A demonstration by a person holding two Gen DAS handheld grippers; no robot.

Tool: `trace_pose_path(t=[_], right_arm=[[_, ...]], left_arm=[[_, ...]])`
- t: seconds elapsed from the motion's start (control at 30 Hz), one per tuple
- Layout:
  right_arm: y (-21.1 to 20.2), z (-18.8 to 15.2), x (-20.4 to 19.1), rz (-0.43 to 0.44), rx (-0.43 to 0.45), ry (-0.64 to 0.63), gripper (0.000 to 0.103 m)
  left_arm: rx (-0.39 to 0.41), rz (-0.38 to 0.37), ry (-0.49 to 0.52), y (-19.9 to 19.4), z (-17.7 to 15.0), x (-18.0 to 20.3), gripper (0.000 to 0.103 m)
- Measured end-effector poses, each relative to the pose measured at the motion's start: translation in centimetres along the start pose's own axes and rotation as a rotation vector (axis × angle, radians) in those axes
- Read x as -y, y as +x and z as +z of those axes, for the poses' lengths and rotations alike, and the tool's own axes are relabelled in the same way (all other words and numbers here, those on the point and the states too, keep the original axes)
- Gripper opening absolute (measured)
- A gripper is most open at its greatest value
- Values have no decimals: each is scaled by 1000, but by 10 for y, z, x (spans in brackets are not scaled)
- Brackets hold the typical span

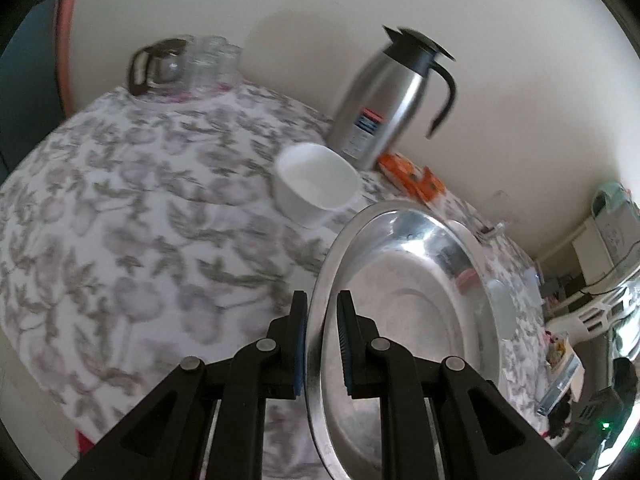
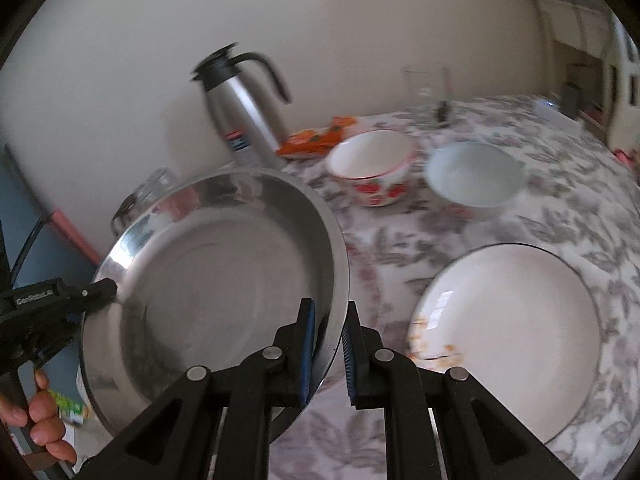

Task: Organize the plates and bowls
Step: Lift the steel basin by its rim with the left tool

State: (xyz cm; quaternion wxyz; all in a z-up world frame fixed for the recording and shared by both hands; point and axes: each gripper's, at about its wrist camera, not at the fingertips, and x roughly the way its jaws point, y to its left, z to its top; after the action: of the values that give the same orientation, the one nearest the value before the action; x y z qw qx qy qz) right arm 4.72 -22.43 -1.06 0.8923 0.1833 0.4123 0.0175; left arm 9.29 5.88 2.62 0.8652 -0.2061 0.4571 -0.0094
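Item: steel plate (image 2: 216,280), held off tablecloth (image 1: 120,220) w/ left gripper (image 1: 322,336) & right gripper (image 2: 329,344) each clamped on opposite rims; step: mid-carry, prob. toward white plate (image 2: 508,332); next: level, lower, release both.

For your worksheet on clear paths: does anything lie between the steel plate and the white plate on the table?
Nothing visible: only bare tablecloth separates the steel plate from the white plate; both bowls sit farther back.
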Motion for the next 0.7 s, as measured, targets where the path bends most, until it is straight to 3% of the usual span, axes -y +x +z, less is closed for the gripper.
trace_pose_path(t=[0.3,0.7], right_arm=[[6,5,50,-61,-15,107,14],[36,3,44,-70,-40,90,14]], left_arm=[[-72,-67,52,36,-9,42,15],[-118,-100,-29,71,0,16,15]])
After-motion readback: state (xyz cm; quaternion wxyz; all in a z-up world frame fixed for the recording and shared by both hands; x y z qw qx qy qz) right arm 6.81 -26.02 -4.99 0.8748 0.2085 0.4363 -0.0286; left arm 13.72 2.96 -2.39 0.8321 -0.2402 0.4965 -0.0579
